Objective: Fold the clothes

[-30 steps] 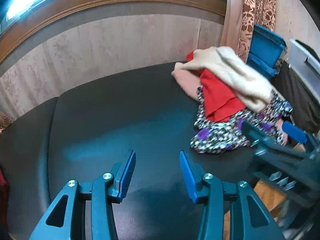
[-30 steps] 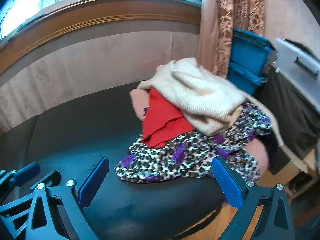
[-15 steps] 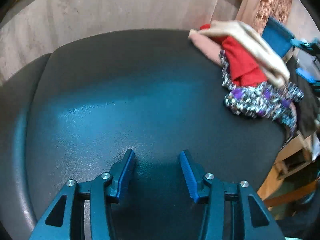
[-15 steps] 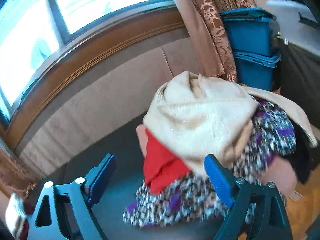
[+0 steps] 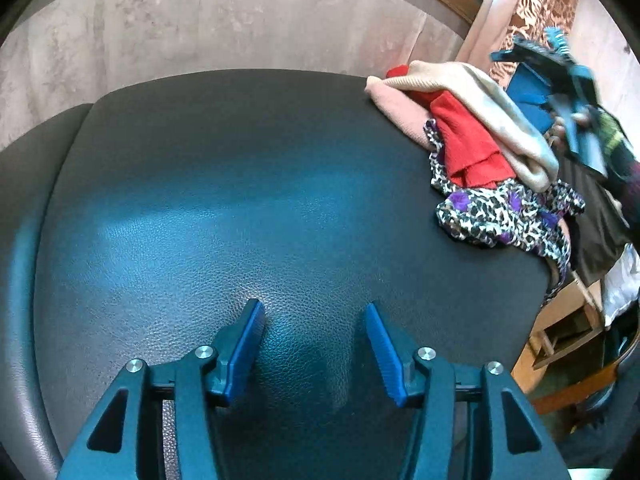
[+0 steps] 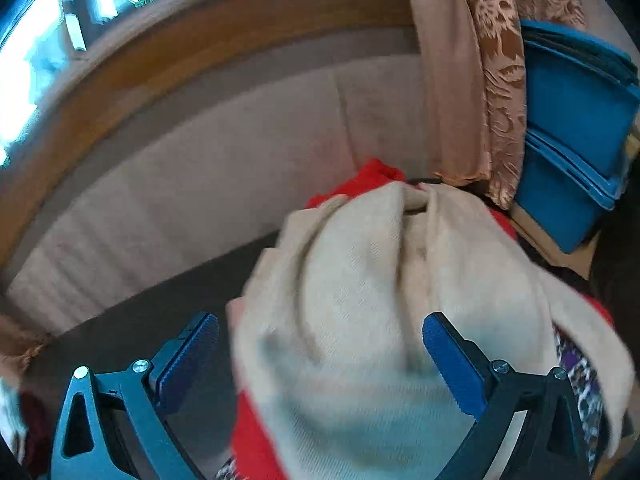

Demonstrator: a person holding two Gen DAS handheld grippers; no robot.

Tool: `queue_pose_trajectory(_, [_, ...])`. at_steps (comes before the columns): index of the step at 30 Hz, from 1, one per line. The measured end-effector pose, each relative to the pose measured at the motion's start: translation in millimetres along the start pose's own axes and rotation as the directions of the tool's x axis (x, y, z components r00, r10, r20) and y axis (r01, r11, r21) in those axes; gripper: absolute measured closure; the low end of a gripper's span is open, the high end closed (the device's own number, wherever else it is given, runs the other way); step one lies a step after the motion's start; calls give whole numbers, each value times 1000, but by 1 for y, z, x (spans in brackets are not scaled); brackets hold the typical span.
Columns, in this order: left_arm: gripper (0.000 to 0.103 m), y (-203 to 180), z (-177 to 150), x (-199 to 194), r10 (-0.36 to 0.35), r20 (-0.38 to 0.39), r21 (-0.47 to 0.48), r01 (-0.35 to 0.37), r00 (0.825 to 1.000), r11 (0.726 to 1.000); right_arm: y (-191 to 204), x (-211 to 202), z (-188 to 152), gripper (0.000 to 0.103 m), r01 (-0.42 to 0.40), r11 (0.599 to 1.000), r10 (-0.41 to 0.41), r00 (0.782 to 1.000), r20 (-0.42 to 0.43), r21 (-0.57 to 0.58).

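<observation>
1. Clothes pile: it lies at the far right edge of the dark leather surface, at about 2 o'clock from the left gripper.
2. The left gripper hovers low over bare leather. Its blue pads are apart and nothing is between them, so it is released. The pile is well apart from it.
3. The right gripper is much nearer to the pile. Its jaws are spread wide on both sides of the cream sweater, which is at 12 o'clock from it. I cannot tell if the pads touch the fabric, because the picture is blurred; it is not clenched.
4. The cream sweater is the top garment. Under it is a red garment, and at the bottom a leopard-print garment with purple spots.
5. Seen from the left gripper, the long axis of the pile runs from 12 o'clock toward 3 o'clock, along the edge.
6. Farther behind are the curtain and the blue boxes.
7. In my judgement, the right gripper should take the sweater first.
</observation>
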State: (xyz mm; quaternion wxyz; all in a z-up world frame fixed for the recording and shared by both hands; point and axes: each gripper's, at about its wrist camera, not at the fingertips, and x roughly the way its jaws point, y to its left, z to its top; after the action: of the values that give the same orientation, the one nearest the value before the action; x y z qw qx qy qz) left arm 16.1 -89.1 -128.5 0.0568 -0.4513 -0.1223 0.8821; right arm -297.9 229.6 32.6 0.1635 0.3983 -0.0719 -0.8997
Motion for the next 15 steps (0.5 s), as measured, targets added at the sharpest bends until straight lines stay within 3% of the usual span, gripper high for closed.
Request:
queue_pose_trajectory(3, [48, 6, 2, 0, -30, 6, -21, 30, 1000, 999, -7, 31, 7, 0, 5, 998, -1, 998, -69, 55])
queue_pose_trajectory(6, [48, 9, 4, 1, -45, 4, -29, 45, 999, 999, 5, 50, -9, 0, -78, 994, 89, 984, -153, 76])
queue_pose_trajectory(9, [48, 10, 5, 1, -56, 14, -34, 57, 998, 998, 27, 44, -30, 6, -186, 982, 190, 971, -147, 40])
queue_pose_trajectory(11, [48, 11, 5, 0, -67, 20, -37, 67, 998, 997, 42, 32, -51, 9, -267, 963, 268, 953, -145, 25])
queue_pose_trajectory(14, [50, 20, 7, -3, -106, 20, -77, 108, 994, 991, 66, 12, -92, 9, -402, 915, 398, 900, -177, 12])
queue_pose_trajectory(15, [50, 23, 8, -5, -110, 21, -100, 111, 994, 989, 74, 7, -106, 8, -416, 909, 408, 894, -184, -5])
